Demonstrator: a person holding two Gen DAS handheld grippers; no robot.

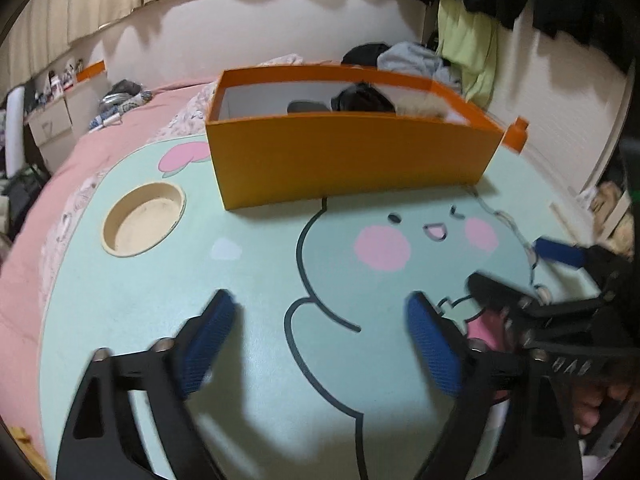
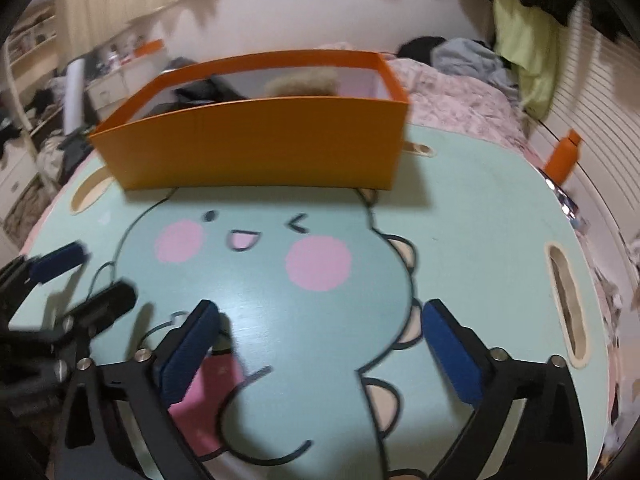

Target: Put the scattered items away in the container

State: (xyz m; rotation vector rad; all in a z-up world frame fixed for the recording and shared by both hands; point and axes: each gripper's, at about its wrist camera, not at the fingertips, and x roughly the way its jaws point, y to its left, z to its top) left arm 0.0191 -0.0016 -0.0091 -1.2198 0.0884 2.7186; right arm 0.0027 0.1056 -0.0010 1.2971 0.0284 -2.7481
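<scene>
An orange open box [image 1: 344,160] stands at the far side of a mint-green lap table [image 1: 248,280] printed with a cartoon dinosaur; it also shows in the right wrist view [image 2: 256,148]. Dark and beige items lie inside it [image 1: 360,100]. My left gripper [image 1: 320,344] is open and empty, low over the table in front of the box. My right gripper [image 2: 320,344] is open and empty, beside it on the right; it shows at the right of the left wrist view [image 1: 532,272]. The left gripper shows at the left of the right wrist view [image 2: 80,276].
The table has a round cup recess [image 1: 144,220] at the left and a slot [image 2: 568,308] at the right. An orange bottle [image 2: 562,156] stands beyond the table's right edge. A pink bed with clothes [image 1: 412,58] surrounds the table.
</scene>
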